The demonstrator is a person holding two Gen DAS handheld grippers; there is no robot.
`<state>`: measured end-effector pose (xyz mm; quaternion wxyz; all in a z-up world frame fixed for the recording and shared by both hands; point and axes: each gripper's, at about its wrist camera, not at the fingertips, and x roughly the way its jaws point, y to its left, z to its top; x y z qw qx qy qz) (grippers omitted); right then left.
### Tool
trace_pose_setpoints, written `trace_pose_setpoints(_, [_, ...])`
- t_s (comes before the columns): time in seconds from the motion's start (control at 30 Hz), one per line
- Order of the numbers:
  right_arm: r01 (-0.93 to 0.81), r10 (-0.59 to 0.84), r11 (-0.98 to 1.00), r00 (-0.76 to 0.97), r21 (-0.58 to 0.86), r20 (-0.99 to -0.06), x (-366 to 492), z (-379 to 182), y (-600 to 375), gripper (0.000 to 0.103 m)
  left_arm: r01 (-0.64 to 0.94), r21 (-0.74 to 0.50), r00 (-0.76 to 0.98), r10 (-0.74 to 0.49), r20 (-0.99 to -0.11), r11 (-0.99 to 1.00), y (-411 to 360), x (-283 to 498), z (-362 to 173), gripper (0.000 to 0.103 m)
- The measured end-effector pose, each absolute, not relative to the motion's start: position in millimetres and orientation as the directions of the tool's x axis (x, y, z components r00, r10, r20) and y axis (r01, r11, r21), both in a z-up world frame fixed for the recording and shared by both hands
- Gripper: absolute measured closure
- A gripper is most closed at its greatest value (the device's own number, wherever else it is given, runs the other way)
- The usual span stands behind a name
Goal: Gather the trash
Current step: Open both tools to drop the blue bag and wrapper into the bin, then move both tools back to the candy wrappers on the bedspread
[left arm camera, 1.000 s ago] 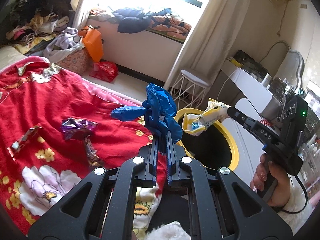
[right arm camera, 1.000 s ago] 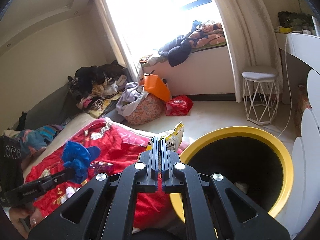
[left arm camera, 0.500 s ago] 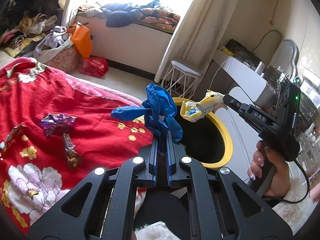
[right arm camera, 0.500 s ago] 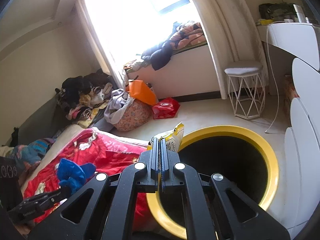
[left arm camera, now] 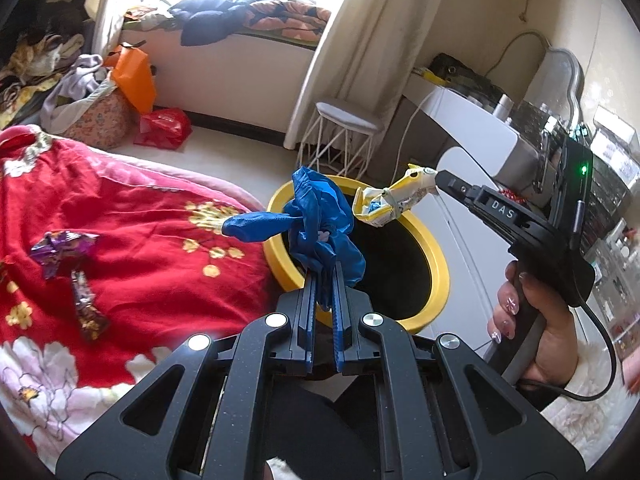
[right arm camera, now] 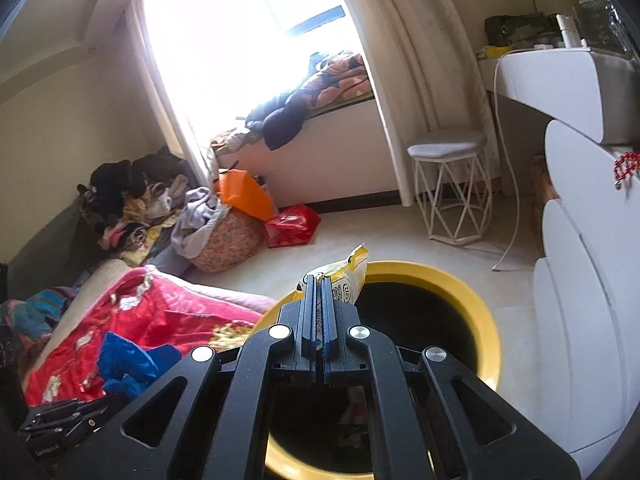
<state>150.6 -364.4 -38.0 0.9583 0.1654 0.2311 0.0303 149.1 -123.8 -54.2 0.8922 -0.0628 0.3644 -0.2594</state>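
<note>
My left gripper (left arm camera: 325, 270) is shut on a crumpled blue glove (left arm camera: 320, 220), held over the near rim of a round bin with a yellow rim (left arm camera: 436, 264) and black inside. My right gripper (right arm camera: 319, 280) is shut on a yellow and white snack wrapper (right arm camera: 348, 276), which hangs above the bin (right arm camera: 486, 320) opening. In the left wrist view the right gripper (left arm camera: 436, 178) reaches in from the right with the wrapper (left arm camera: 390, 202) at its tip. The blue glove (right arm camera: 124, 364) shows low left in the right wrist view. Two purple candy wrappers (left arm camera: 66, 246) lie on the red floral blanket (left arm camera: 140, 248).
A white wire stool (right arm camera: 450, 184) stands beyond the bin, white drawers (right arm camera: 580, 280) to its right. An orange bag (right arm camera: 244, 196), a red bag (right arm camera: 292, 224) and piled clothes (right arm camera: 132, 192) sit by the window ledge. A hand (left arm camera: 532, 320) holds the right gripper's handle.
Both grippers have moved toward the bin with their loads. The glove now hangs over the bin's rim, and the wrapper sits further over the opening. Neither grip has changed.
</note>
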Motion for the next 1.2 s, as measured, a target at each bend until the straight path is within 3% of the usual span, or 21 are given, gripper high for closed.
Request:
trace_pose_setpoints(0.57, [0.126, 0.047, 0.945, 0.863, 0.303, -0.503, 160, -63, -388, 0.101, 0.467, -0.275, 0.537, -0.517, -0.666, 0.84, -176, 170, -74, 0.099])
trace_pose_setpoints(0.87, [0.126, 0.071, 0.941, 0.836, 0.316, -0.545, 165, -74, -393, 0.099, 0.444, -0.289, 0.492, -0.5, -0.712, 0.848, -190, 191, -92, 0.099])
trace_pose_setpoints(0.93, [0.119, 0.086, 0.935, 0.839, 0.335, -0.537, 164, -74, -394, 0.092, 0.444, -0.279, 0.494, -0.492, -0.717, 0.852, -193, 195, -92, 0.091])
trace_pose_setpoints(0.97, [0.121, 0.08, 0.936, 0.842, 0.332, -0.533, 164, -73, -393, 0.087, 0.442, -0.275, 0.5, -0.489, -0.715, 0.854, -194, 196, -91, 0.077])
trace_pose_setpoints(1.0, [0.123, 0.074, 0.937, 0.844, 0.326, -0.531, 163, -71, -394, 0.077, 0.438, -0.273, 0.507, -0.486, -0.712, 0.856, -194, 197, -90, 0.064])
trace_pose_setpoints(1.03, [0.12, 0.072, 0.939, 0.849, 0.324, -0.524, 162, -70, -393, 0.068, 0.436, -0.274, 0.513, -0.486, -0.707, 0.857, -193, 197, -89, 0.061])
trace_pose_setpoints(1.13, [0.119, 0.073, 0.937, 0.851, 0.328, -0.519, 161, -69, -392, 0.062, 0.426, -0.261, 0.541, -0.475, -0.694, 0.866, -190, 196, -82, 0.046])
trace_pose_setpoints(1.2, [0.117, 0.075, 0.937, 0.853, 0.329, -0.517, 161, -69, -390, 0.056, 0.415, -0.25, 0.564, -0.463, -0.684, 0.875, -186, 192, -77, 0.03])
